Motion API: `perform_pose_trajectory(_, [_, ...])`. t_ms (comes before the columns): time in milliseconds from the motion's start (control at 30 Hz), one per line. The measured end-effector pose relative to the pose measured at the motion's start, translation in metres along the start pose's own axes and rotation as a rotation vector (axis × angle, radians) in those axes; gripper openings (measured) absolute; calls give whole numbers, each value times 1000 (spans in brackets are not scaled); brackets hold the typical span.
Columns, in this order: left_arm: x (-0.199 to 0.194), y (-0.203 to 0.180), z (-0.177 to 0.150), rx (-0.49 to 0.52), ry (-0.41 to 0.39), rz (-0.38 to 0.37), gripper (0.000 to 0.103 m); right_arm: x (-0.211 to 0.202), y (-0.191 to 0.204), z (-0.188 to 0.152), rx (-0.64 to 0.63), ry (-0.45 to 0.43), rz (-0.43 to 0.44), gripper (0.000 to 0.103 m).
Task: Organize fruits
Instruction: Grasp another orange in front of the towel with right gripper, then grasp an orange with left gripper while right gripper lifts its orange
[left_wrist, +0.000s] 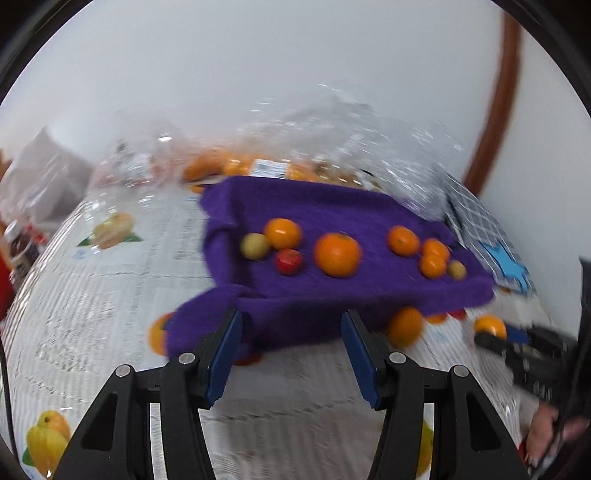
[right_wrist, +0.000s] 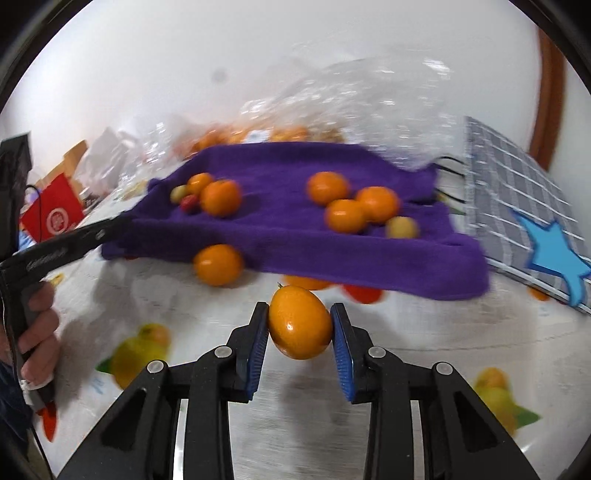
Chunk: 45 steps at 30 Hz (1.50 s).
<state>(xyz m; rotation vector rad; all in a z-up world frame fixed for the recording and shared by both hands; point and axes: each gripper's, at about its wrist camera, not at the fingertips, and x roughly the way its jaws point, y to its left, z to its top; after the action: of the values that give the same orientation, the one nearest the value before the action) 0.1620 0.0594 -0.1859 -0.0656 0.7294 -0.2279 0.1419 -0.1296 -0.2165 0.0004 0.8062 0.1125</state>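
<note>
A purple towel (left_wrist: 332, 295) (right_wrist: 295, 236) lies on the printed tablecloth with several oranges (left_wrist: 337, 254) (right_wrist: 221, 197), two small yellow-green fruits (left_wrist: 255, 245) (right_wrist: 402, 227) and a small red fruit (left_wrist: 289, 261) (right_wrist: 189, 202) on it. My right gripper (right_wrist: 300, 325) is shut on an orange kumquat-shaped fruit (right_wrist: 300, 324), held just in front of the towel's near edge. It also shows in the left wrist view (left_wrist: 489, 328). My left gripper (left_wrist: 291, 325) is open and empty at the towel's near left edge. A loose orange (right_wrist: 218, 264) (left_wrist: 405, 326) sits by the towel's edge.
Clear plastic bags (left_wrist: 351, 133) holding more oranges lie behind the towel. A grey checked cloth with a blue star (right_wrist: 554, 254) lies at the right. A red box (right_wrist: 51, 218) and clutter stand at the far left. The wall is close behind.
</note>
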Motion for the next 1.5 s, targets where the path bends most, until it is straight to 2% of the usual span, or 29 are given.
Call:
perform_pose_trajectory(167, [4,-16,-4,31,31,-42,54,-4,-33,-1,41,-6,-44,34])
perform_pose_trajectory(367, [12,-34,-6,64,66,-65,54,-6,-53,-1,48,-24,-66,34])
perform_pose_trajectory(567, [25,-65,-5,103,94,-126,54,-8,-76,-3,115,-21,-39,34])
perform_pose_trajectory(767, [44,-83,-2,142,147,-106,54,-6,-83,-5,156,-18,-35,34])
perform_pose_trajectory(867, [52,-87,-3,154,182,-105,47,-6,-81,-5,148,-16,-26,34])
perform_pose_trajectory(933, [53,-86,-2,147,184,-114,36,-4,-78,-5,129,-10,-16,34])
perform_pose_trajectory(1000, [55,-84,-2,132,191,-118,32,-4,-76,-5,117,-13,-8,34])
perform_pose_trajectory(1100, [51,-75,-1,88,173,-176,32,-4,-75,-5,113,-14,5,34])
perform_pose_trajectory(1167, [48,-72,-1,71,151,-189,32,-3,-76,-5,120,-8,8,34])
perform_pose_trajectory(1500, [36,-68,0,48,82,-178,32,-6,-79,-6,141,-27,10,34])
